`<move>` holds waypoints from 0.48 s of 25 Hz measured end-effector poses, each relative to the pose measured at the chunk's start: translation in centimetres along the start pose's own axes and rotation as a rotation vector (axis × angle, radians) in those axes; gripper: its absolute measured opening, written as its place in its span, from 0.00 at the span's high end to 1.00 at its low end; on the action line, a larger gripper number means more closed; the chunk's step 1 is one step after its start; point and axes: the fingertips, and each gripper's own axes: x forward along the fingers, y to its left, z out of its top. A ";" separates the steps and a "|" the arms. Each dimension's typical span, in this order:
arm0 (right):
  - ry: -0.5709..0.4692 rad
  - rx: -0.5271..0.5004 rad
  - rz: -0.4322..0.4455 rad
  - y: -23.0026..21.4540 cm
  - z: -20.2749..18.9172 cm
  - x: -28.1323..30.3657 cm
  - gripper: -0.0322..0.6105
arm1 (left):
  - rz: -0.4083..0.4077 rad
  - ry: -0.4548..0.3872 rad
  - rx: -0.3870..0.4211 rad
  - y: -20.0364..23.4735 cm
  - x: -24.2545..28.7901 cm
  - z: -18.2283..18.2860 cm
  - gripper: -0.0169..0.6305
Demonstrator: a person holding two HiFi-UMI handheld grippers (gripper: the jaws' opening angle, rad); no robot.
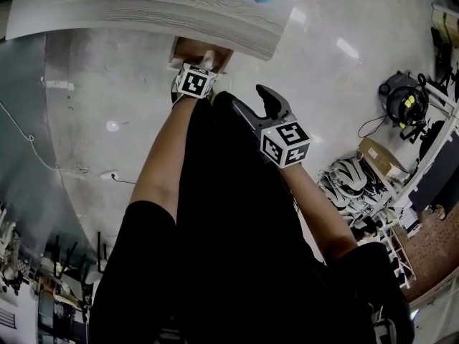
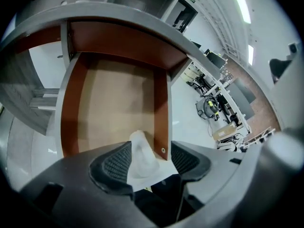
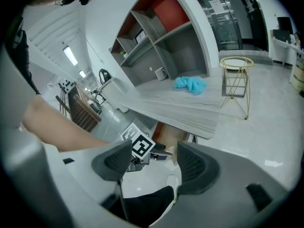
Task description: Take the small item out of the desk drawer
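Your left gripper (image 2: 151, 163) part-open over drawer (image 2: 114, 103). White small item (image 2: 141, 153) between jaws at drawer's 5 o'clock corner, against one pad, gap at other. Item's base hidden. Your right gripper (image 3: 149, 167) wide, empty. Desk (image 1: 158, 6) cut off at 12 o'clock.

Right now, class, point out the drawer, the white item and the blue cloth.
drawer (image 2: 114, 103), left gripper view, its bare floor.
white item (image 2: 141, 156), left gripper view, its middle.
blue cloth (image 3: 191, 84), right gripper view, its middle.

Drawer (image 1: 188, 49) rear hidden under desk (image 1: 143, 6).
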 end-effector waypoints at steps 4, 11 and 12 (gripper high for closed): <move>-0.006 0.010 -0.006 0.0 0.0 0.2 0.51 | 0.032 0.026 -0.015 0.6 1.2 0.1 0.58; -0.015 0.029 -0.014 0.2 -0.5 0.3 0.51 | 0.072 0.110 0.018 0.9 1.8 -0.1 0.59; -0.013 0.032 -0.017 0.2 -0.7 0.2 0.51 | 0.075 0.114 0.019 1.0 1.9 -0.1 0.60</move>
